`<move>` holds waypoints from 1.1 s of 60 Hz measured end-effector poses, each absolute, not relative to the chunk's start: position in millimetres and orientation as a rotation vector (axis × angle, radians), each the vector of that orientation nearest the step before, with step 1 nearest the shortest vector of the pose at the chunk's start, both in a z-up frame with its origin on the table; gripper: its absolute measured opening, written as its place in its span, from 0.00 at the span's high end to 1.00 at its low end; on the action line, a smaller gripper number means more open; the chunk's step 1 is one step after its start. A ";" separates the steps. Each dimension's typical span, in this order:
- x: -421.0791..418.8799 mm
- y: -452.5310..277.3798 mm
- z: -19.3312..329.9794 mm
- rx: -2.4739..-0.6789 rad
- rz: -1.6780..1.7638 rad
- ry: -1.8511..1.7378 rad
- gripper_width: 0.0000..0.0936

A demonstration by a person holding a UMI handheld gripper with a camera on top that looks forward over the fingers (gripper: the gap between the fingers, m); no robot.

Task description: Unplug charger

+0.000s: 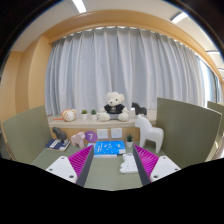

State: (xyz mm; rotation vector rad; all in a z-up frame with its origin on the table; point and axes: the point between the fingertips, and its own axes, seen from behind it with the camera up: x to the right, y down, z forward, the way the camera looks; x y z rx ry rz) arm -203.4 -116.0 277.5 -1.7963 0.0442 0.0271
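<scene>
A small white blocky object [126, 167], which may be the charger, lies on the grey-green desk [105, 175] just inside my right finger. Whether a cord or socket joins it I cannot tell. My gripper [113, 166] hovers over the desk, open, its magenta pads [81, 160] spread wide with nothing pressed between them. Past the fingers lies a flat blue box [106, 147], and beyond that a low back panel carries white socket-like plates [109, 132].
A purple card marked 7 [90, 136] and a small potted plant [128, 138] stand at the desk's back. A teddy bear [115, 104] sits on the ledge before white curtains. A white horse figure [150, 131] stands at right. Green dividers [186, 125] flank the desk.
</scene>
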 end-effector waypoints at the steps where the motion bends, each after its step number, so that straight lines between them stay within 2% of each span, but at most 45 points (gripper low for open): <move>1: -213.9 -121.2 271.0 -1.810 0.033 0.033 0.16; 14: -321.0 -187.8 180.6 -1.974 0.115 -0.101 0.14; 22: -359.3 -219.0 151.8 -2.046 0.165 -0.159 0.14; 38: -388.3 -252.0 151.3 -2.032 0.158 -0.219 0.13; 66: -390.4 -263.5 140.7 -2.064 0.152 -0.214 0.13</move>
